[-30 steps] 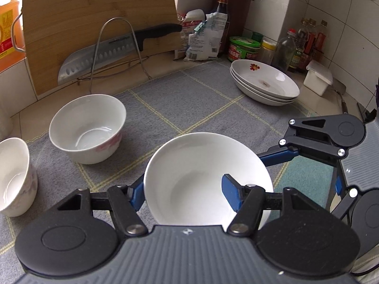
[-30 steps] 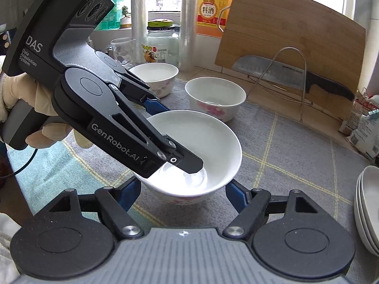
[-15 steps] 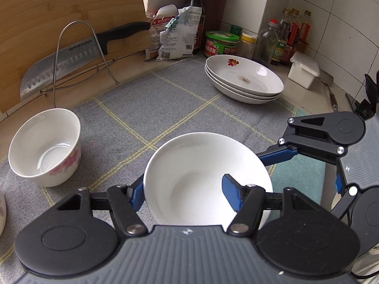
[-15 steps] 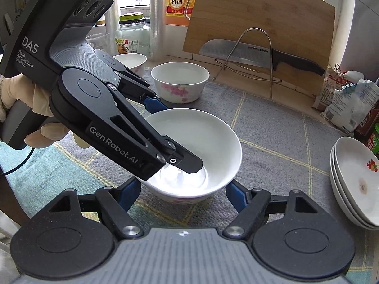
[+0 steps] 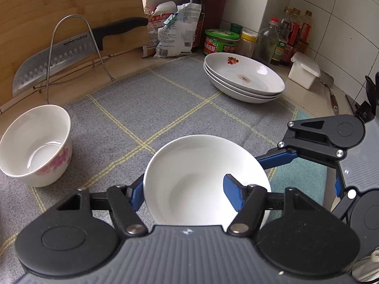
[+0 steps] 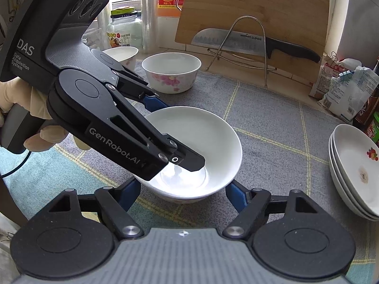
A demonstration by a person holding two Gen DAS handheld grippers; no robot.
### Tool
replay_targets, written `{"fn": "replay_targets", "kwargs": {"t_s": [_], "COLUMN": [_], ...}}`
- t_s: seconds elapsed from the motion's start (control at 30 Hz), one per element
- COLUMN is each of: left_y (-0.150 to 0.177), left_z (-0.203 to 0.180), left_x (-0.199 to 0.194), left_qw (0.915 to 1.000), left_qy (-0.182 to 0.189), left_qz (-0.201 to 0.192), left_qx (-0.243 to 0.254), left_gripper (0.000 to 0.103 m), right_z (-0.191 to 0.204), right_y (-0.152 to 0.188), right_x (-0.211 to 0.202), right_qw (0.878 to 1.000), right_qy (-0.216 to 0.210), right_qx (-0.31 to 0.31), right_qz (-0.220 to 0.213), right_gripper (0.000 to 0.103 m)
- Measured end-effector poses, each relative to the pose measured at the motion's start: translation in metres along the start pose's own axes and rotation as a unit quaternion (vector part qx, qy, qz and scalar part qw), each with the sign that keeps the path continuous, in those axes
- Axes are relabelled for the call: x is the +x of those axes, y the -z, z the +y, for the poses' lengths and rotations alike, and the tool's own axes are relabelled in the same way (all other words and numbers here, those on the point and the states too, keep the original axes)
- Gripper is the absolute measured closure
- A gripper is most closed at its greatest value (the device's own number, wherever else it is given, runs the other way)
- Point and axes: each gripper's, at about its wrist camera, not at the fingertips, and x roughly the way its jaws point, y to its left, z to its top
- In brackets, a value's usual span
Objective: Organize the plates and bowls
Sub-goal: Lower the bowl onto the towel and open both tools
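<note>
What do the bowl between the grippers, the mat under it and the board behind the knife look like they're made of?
Bowl: likely glazed ceramic or porcelain, smooth white with soft glare at the bottom.
Mat: woven fabric, matte grey with a fuzzy texture and yellow grid lines.
Board: probably bamboo or wood, tan with straight grain lines, lightly sheened.

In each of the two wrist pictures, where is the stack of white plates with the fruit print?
Left wrist view: the stack of plates is at upper right, on the grey mat near the jars.
Right wrist view: the stack of plates is at the right edge, partly cut off.
Shared landmark: the knife on its wire stand, before the wooden board.
</note>
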Motion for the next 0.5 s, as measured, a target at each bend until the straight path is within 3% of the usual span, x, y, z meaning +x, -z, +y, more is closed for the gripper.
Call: {"fn": "replay_targets", "kwargs": {"t_s": [0.03,0.1,0.17,0.5], "left_y": [0.0,0.001,0.001,0.015], "left_z": [-0.001,-0.004,-0.006,-0.001], "left_x": [-0.001,-0.004,-0.008,-0.043], "left_qw": [1.0,0.9996,0.9988,0.9897], "left_qy": [-0.005,-0.019,-0.035,-0.125], "left_qz": [-0.002,-0.013,-0.021,-0.069], "left_qx": [0.004,0.017,0.026,0.006], "left_gripper": [0.025,0.013,0.007,0.006], "right_z": [0.0,0.0,0.0,0.002], "right_y": [0.0,-0.001,-0.001,-0.003], "right_x": [0.0,-0.002,-0.004,-0.006], "right_qw": [1.0,1.0,1.0,1.0], "right_qy": [0.0,-0.003,-0.005,-0.004], "right_qx": [0.0,0.001,0.002,0.004], "right_qz": [-0.003,-0.011,-0.017,-0.02], "right_gripper": [0.019,0.0,0.0,0.0]}}
